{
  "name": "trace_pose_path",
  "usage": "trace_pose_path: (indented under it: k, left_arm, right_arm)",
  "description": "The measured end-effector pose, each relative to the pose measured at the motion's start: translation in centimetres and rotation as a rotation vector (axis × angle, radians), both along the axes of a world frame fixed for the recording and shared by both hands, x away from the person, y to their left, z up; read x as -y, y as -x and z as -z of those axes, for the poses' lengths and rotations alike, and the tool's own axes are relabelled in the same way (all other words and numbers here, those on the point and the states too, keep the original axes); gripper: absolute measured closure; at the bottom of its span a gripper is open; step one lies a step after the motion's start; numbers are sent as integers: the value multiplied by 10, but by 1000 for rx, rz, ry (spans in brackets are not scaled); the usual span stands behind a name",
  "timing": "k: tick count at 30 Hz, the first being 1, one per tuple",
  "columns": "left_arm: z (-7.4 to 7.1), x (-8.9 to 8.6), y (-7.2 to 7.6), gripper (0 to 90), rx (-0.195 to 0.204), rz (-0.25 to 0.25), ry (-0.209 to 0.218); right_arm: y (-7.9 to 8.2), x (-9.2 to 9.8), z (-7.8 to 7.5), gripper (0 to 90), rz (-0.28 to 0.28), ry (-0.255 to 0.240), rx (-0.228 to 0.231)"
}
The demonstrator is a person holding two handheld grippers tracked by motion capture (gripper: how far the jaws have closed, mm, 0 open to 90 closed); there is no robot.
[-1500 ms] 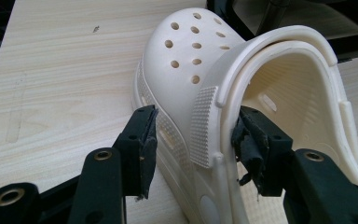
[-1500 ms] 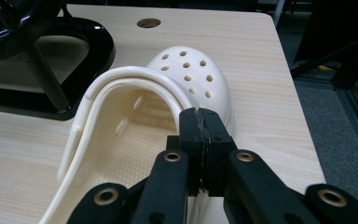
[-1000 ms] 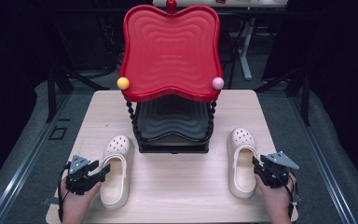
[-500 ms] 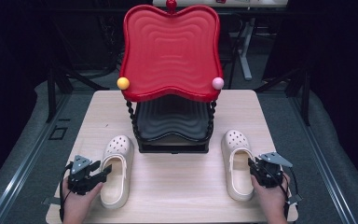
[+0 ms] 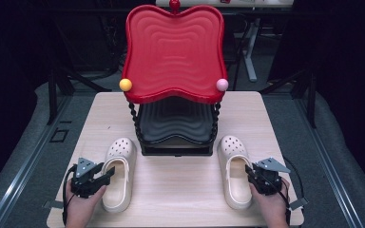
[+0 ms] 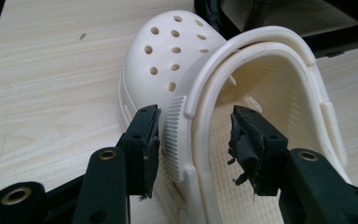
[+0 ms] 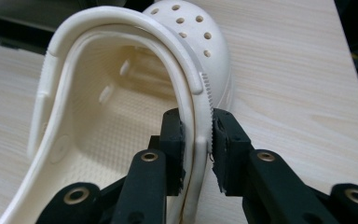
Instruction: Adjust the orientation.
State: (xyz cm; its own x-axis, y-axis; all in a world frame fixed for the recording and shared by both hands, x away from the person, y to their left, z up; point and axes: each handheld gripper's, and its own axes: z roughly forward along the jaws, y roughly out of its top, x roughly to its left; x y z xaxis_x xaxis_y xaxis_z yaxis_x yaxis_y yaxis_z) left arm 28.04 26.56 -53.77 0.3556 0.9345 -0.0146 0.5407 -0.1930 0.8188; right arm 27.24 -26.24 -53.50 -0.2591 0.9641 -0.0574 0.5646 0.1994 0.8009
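Note:
Two cream perforated clogs lie on the wooden table, toes toward the rack. My left gripper straddles the outer side wall of the left clog. Its jaws have just been closing, the outer pad close to the ribbed wall and the inner pad still apart from it. My right gripper has closed on the outer side wall of the right clog, and both pads press on it.
A two-tier rack stands mid-table just beyond the clogs' toes, with a red tray on top and a black tray below. A yellow ball and a pink ball cap its front corners. Bare table lies between the clogs.
The right clog and my right gripper have shifted a little to the left, toward the rack's corner. The left hand and left clog have stayed in place.

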Motion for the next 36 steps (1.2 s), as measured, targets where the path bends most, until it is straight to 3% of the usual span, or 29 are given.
trace_pose_path:
  k: [4, 8, 15, 19, 20, 23, 26, 32, 36]
  left_arm:
    - [-1, -2, 1, 546, 10, -4, 3]
    - [-2, -3, 0, 552, 10, -4, 17]
    - [-4, -1, 0, 548, 30, -8, 0]
    - [-5, -1, 0, 543, 42, -17, -2]
    - [-6, -1, 1, 549, 45, -17, 1]
    - [-7, -1, 1, 574, 38, -2, 7]
    - [-6, 1, 0, 593, 26, 3, 8]
    - [-5, 3, -3, 594, 15, -8, -12]
    - [-3, 7, -11, 620, 3, -22, -50]
  right_arm:
    - [-1, 4, 0, 748, -11, -11, -26]
    - [-1, 5, 1, 722, -9, -12, -23]
    - [1, 1, -6, 655, -1, 38, 46]
    - [2, -2, -7, 660, -12, 51, 76]
    - [4, -5, -10, 669, -20, 82, 98]
    - [6, -9, -13, 696, -42, 99, 128]
    - [4, -12, -12, 713, -43, 127, 125]
    - [-1, -10, -8, 721, -32, 122, 90]
    - [-7, -10, -9, 719, -35, 123, 69]
